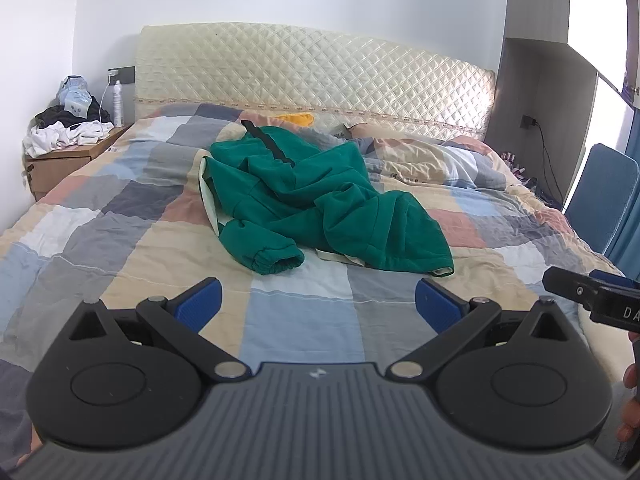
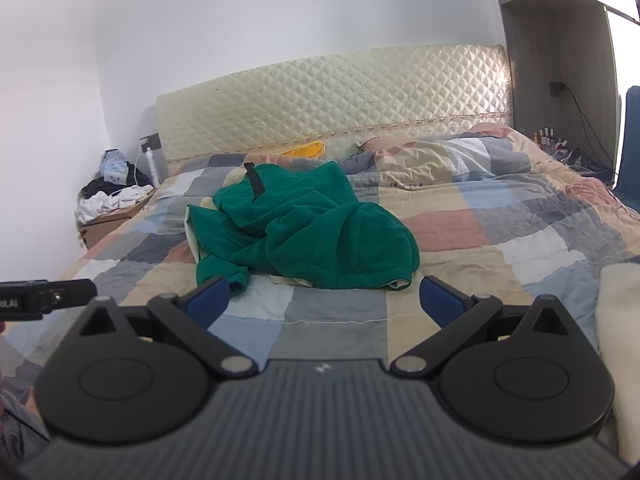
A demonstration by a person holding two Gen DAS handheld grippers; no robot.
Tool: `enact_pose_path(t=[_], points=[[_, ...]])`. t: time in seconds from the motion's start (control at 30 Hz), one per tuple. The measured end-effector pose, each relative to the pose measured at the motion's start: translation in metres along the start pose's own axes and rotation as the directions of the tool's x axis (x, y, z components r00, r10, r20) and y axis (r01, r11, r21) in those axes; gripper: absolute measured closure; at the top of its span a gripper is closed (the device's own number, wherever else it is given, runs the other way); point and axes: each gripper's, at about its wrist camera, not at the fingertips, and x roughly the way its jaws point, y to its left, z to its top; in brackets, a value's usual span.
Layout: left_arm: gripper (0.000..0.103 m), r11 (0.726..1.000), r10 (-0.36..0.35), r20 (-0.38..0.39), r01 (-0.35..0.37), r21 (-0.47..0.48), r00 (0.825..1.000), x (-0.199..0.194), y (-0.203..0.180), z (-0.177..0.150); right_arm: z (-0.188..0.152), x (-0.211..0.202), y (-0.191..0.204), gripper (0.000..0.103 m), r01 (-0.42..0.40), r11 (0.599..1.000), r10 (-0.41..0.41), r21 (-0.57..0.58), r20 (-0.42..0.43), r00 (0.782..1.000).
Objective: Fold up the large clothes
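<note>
Nearest each lens sits the gripper's own ribbed black body, from which two blue-padded fingers spread wide: the left gripper (image 1: 318, 306) is released and holds nothing, and the right gripper (image 2: 324, 300) is likewise released and empty, both hovering over the near part of the patchwork quilt (image 1: 120, 240). Beyond the right gripper's left finger, the cuffed sleeve (image 2: 224, 272) of the green hooded garment (image 2: 312, 232) lies just ahead; from the left gripper the same garment (image 1: 320, 208) lies ahead and centred, well clear of both fingers. It rests in a crumpled heap, sleeves crossed over the body, pale lining showing at the hem, a black strap (image 1: 272, 146) at its far end. Judged from this, folding has not begun: the garment remains to be spread flat, its sleeves turned in and its body doubled over. Farther off, a bunched part of the quilt, a yellow item (image 1: 298, 118) and a quilted cream headboard (image 1: 320, 76) close the bed; far left stands a bedside cabinet (image 1: 68, 160) heaped with clothes. Legible writing is limited to fragments on the opposite gripper: "DA" in the left view, "ot.AI" in the right.
</note>
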Motion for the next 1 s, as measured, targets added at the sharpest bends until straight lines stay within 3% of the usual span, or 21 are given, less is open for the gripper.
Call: enact_pose_path(t=[1.0], points=[[0.000,1.000,-0.004,-0.006,0.004,-0.008,1.000,0.0041,0.0032,0.0090,-0.0007,0.0073,0.0013,0.000,0.003,1.000,-0.003,0.005,-0.018,1.000]])
